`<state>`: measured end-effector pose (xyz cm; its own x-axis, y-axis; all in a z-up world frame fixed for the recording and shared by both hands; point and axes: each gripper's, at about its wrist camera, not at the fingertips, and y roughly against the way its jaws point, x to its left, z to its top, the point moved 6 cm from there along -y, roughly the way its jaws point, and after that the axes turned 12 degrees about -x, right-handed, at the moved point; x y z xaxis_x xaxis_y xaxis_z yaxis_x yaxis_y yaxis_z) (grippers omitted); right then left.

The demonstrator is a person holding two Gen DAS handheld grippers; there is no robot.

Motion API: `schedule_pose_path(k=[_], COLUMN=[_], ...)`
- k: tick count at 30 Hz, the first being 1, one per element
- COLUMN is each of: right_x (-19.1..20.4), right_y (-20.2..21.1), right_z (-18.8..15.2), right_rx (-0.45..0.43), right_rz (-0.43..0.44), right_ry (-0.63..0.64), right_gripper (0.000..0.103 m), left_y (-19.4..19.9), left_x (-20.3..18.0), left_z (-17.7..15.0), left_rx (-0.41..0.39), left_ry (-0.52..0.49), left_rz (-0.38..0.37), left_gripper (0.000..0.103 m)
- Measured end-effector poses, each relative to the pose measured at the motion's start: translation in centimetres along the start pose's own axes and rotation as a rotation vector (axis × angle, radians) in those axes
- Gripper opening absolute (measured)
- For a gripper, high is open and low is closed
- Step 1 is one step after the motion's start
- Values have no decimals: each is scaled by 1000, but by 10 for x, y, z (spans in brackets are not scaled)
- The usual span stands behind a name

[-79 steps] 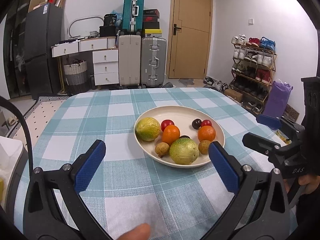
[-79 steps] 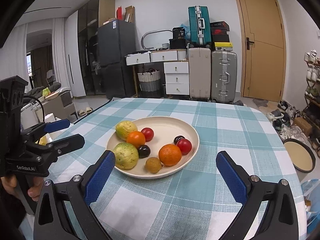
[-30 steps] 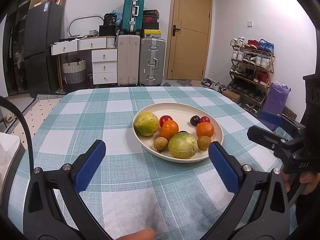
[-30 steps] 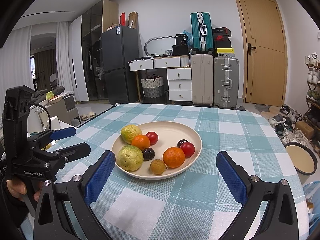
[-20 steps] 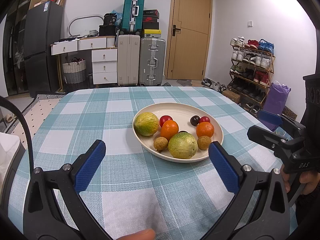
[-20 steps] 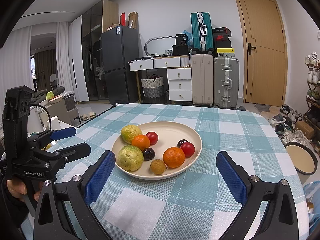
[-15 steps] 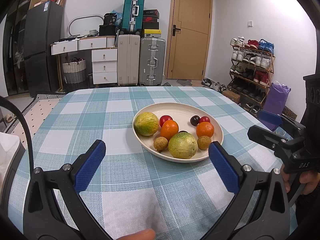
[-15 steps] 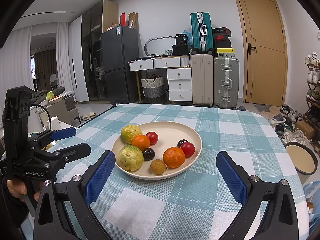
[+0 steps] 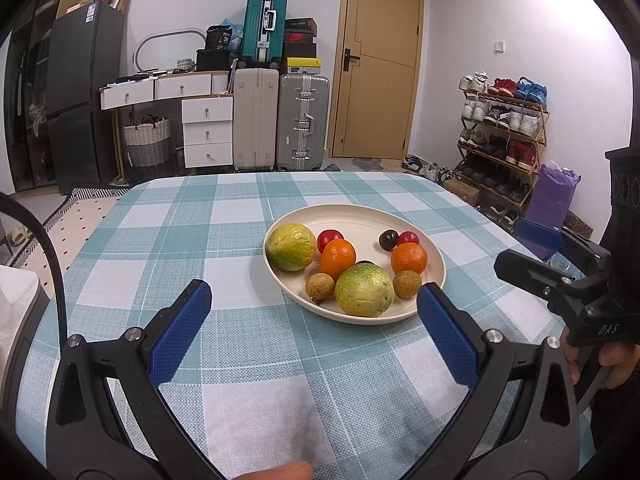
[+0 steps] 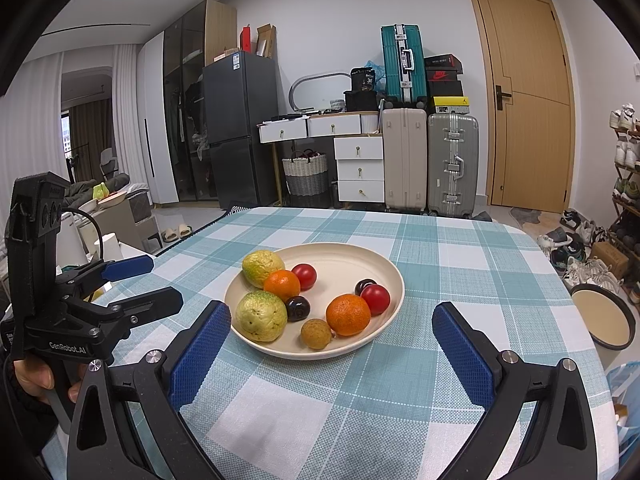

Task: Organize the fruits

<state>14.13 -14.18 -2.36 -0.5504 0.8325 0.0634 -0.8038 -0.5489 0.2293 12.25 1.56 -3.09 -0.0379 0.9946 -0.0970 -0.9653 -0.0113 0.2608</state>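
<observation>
your left claw (image 9: 314, 316) hovers above the desk (image 9: 248, 364) with its blue-padded fingers (image 9: 180, 334) spread wide and nothing between them, and your right claw (image 10: 332, 346) hangs the same way, wide apart and empty, low over the teal-and-white checked tablecloth (image 10: 460, 272). between and just beyond both claws sits the round cream plate (image 10: 348, 258) that carries all the fruit. on it, in the right wrist view, you have two large yellow-green bumpy fruits, one at the near left edge (image 10: 261, 315) and one at the far left (image 10: 263, 267), with a small orange (image 10: 282, 285) between them. a red cherry tomato (image 10: 304, 276) sits just behind that orange, and a dark plum (image 10: 298, 308) touches the nearer green fruit. a second orange (image 10: 348, 314) lies toward the right, with another red tomato (image 10: 375, 299) and another dark plum (image 10: 363, 285) just behind it. a small brown round fruit (image 10: 316, 333) rests near the front rim; the left wrist view shows a second brown one (image 9: 407, 284) on the right of the nearer green fruit. your hand (image 10: 30, 376) grips the left claw's handle at the desk's left edge. off the desk to the right, a second round cream dish with a dark rim (image 10: 602, 318) sits lower down.
</observation>
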Motion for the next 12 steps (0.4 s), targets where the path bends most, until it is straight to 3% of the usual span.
schedule_pose_path(k=[12], right_x=[0], right_y=[0], right_z=[0], right_rx=[0], right_rz=[0], right_ry=[-1], right_gripper=[103], left_y=[-1], left_x=[-3], left_z=[0], left_rx=[-5], left_ry=[-2], left_rz=[-3], left_gripper=[103])
